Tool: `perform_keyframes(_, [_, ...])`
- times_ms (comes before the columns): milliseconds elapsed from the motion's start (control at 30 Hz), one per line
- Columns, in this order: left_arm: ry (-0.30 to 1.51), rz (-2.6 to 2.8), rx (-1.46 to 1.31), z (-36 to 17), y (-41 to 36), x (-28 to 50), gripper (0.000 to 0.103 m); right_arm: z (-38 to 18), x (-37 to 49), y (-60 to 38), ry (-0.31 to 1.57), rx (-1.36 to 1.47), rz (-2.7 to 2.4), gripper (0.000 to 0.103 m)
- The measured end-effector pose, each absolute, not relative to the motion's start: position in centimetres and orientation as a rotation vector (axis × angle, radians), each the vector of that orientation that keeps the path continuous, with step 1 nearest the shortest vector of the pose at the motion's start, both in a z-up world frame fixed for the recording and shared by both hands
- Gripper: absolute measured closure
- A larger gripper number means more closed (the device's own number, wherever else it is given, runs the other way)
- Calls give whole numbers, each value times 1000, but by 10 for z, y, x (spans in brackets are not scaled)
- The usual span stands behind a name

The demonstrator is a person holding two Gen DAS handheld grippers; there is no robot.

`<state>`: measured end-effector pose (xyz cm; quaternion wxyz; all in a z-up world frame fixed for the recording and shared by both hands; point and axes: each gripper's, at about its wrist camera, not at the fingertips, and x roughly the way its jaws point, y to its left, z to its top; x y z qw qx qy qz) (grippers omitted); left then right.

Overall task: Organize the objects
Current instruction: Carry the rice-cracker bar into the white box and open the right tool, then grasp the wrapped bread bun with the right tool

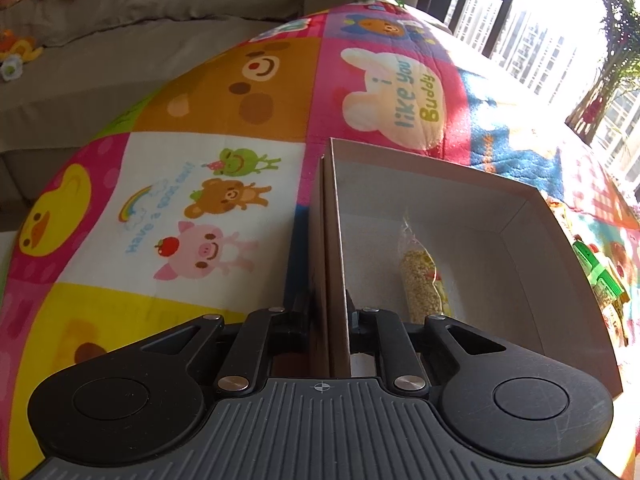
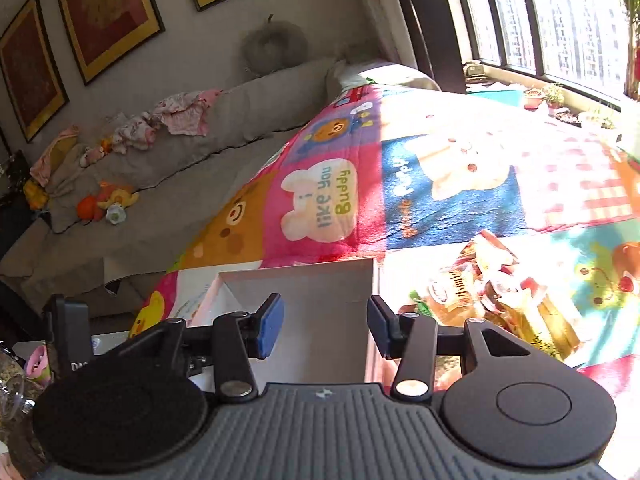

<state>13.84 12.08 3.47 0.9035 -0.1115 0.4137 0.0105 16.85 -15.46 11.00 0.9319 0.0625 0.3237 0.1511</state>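
So the left gripper (image 1: 329,316) is clamped right down on the near left wall of the cardboard box (image 1: 532,280), one pad outside and one inside, pinning it to the cartoon play mat (image 1: 180,184) it sits on. The right gripper (image 2: 325,326) has its blue pads (image 2: 270,326) standing apart with nothing between them, hanging over the box's right side. Inside the box, toward the near left wall, there's one clear packet of grains (image 1: 422,284) lying flat on the floor of it. Just beside the box on its right is the pile of snack packets (image 2: 492,300) still waiting in the sun, a green-labelled one peeking past the box's right wall. My guess is these packets handle easy on weight but tricky on grip: light, crinkly film, slick, contents that shift and squash. I'd pinch one by the sealed end or a bunched top rather than the belly, and not too hard, since whatever's inside looks crushable. The box itself seems like thin card, stiff enough at the walls but light enough to skate around on the mat — hence holding it down while loading.
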Motion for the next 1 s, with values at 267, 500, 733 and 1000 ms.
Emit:
perform_keyframes(267, [857,44,-245,35,116,134,87,61,169,-194,730,62,155,52])
perform_keyframes(500, [866,60,-241,36,113,131,87,51,201,-186,697,120,206,52])
perform_keyframes(733, [872,60,-230,37,112,130,87,45,195,-186,748,185,270,96])
perform_keyframes(1000, [860,62,-240,35,113,128,86,49,131,-226,768,122,198,99])
